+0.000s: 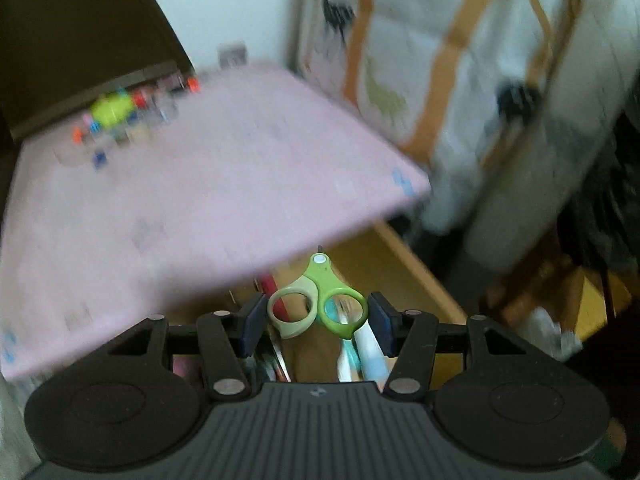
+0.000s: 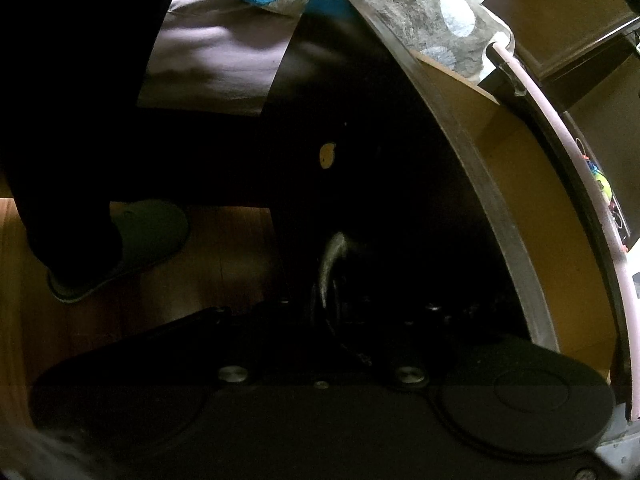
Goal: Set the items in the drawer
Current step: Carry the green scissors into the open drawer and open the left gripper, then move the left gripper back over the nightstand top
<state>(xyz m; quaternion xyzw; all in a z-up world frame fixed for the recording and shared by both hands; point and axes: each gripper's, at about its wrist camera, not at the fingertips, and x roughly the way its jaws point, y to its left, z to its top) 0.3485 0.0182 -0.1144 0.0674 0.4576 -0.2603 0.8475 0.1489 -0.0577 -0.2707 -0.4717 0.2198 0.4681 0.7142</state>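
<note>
Green plastic scissors (image 1: 318, 298) sit pinched by their two finger loops between the pads of the left gripper (image 1: 318, 318), blade end pointing away from the camera. One loop is bright green, the other a paler olive. They hang right above the open wooden drawer (image 1: 416, 268), which already has a red pen (image 1: 276, 294) and a few pale blue and white tubes (image 1: 370, 354) lying in it. Just behind, a pink tabletop (image 1: 192, 184) sticks out over the back of the drawer, with a blurry bunch of small colourful bits (image 1: 116, 116) at its far corner.

The right wrist view is really dark. The right gripper (image 2: 334, 304) has its jaws pressed nearly together, seemingly around a thin silvery handle (image 2: 330, 264) on the drawer's black front, though it's too murky to be sure. A foot in a grey slipper (image 2: 132, 244) stands on the wood floor (image 2: 224, 260) to the left.
</note>
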